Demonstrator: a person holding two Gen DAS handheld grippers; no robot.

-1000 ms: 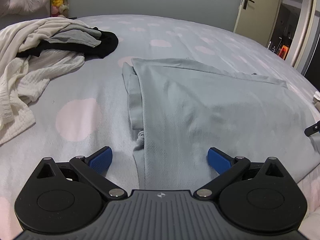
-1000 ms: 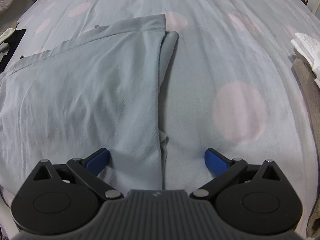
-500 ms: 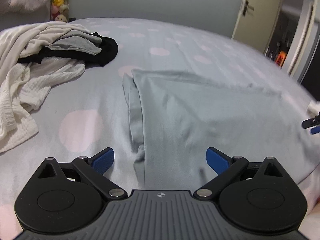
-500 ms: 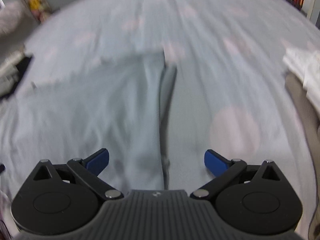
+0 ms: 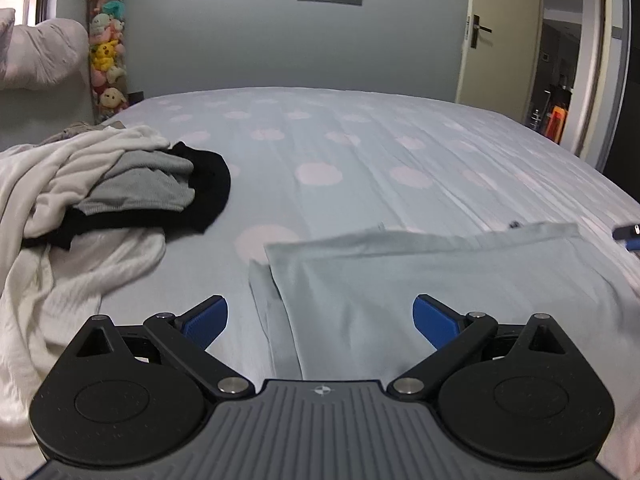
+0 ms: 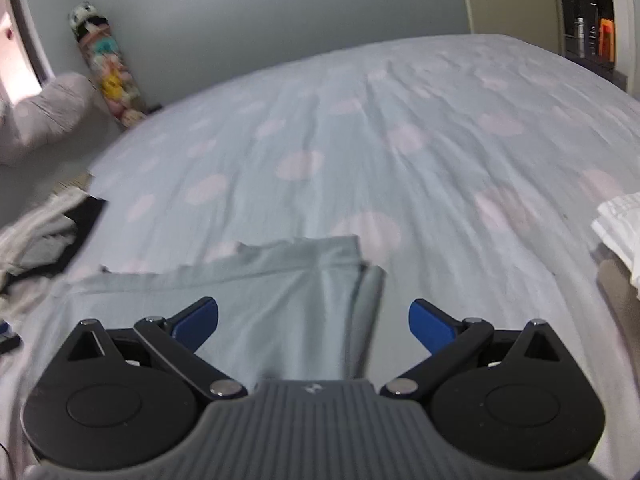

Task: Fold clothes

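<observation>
Right gripper (image 6: pixel 313 318) over pale blue garment (image 6: pixel 256 304), jaws spread wide, nothing between them. Garment flat on spotted bedsheet (image 6: pixel 400 152), one edge folded over at right. Heap of clothes (image 6: pixel 44 236) far left; white folded cloth (image 6: pixel 620 228) far right.

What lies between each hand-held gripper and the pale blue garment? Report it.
Nothing visible does. The left hand-held gripper and right hand-held gripper are open directly over the pale blue garment. The pile of clothes lies off to the left.
</observation>
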